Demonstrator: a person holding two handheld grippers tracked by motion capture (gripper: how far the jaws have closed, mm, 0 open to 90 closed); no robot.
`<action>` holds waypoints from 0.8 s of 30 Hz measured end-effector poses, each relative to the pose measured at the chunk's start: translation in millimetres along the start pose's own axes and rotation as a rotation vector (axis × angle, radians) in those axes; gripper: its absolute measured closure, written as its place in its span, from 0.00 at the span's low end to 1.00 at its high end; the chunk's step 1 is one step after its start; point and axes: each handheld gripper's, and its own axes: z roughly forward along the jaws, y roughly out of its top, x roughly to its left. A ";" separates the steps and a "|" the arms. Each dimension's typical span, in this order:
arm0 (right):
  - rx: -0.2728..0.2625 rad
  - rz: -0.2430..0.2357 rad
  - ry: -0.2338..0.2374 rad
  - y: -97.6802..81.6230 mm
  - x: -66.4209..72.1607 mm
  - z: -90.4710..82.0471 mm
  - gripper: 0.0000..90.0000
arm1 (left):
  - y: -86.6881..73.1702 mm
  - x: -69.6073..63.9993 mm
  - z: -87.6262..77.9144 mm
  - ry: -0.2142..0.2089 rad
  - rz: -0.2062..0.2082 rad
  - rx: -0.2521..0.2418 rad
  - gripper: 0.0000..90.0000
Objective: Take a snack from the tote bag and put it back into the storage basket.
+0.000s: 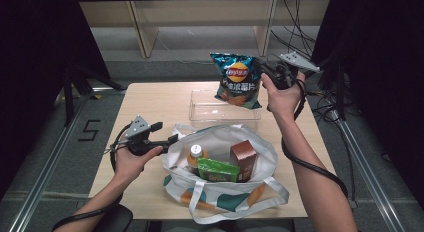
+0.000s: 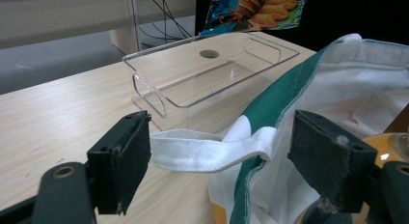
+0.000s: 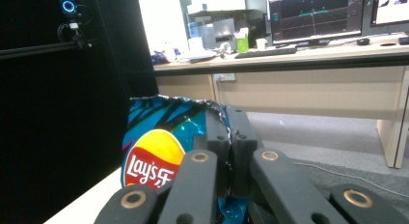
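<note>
The right gripper (image 1: 264,72), raised on an outstretched arm, has its jaws clamped on a Lay's chip bag (image 1: 236,81) hanging above the clear plastic tray (image 1: 200,111). The left gripper (image 1: 167,133), held low and level, has jaws apart around the tote bag (image 1: 260,152) strap (image 2: 202,149).

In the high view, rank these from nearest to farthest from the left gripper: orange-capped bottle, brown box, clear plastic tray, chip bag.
Measured from the left gripper, at the tote's left rim:
1. Orange-capped bottle, inside the tote, left side.
2. Brown box, inside the tote, right side, about level with the clear plastic tray behind the tote; too close to call.
3. Chip bag, held up by the right gripper beyond the tray.
</note>
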 end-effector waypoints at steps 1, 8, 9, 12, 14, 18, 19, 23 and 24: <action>0.003 -0.003 0.000 0.0 -0.2 0.7 1.00 | 0.0 0.1 0.1 -0.001 -0.001 0.000 0.24; 0.006 0.015 -0.003 0.9 0.6 5.7 1.00 | -0.2 -0.1 0.9 -0.006 0.000 -0.001 0.24; 0.006 0.015 -0.003 0.9 0.6 5.7 1.00 | -0.2 -0.1 0.9 -0.006 0.000 -0.001 0.24; 0.012 0.019 -0.006 0.5 0.2 9.4 1.00 | -0.3 -0.1 0.6 -0.001 0.001 0.004 0.24; 0.017 0.012 -0.004 0.7 -1.0 10.9 1.00 | -0.3 -0.1 0.5 0.000 0.000 0.003 0.24; 0.017 0.014 -0.007 -0.7 -2.2 14.0 1.00 | -0.1 -0.1 0.5 0.002 0.001 0.007 0.24; 0.019 0.017 -0.009 -1.1 -2.4 14.4 1.00 | -0.1 -0.1 0.6 0.002 0.001 0.007 0.24; 0.020 0.019 -0.015 -2.0 -2.9 17.7 1.00 | 0.0 -0.4 1.4 -0.003 0.002 0.002 0.24; 0.020 0.019 -0.015 -2.0 -2.9 17.7 1.00 | 0.0 -0.4 1.4 -0.003 0.002 0.002 0.24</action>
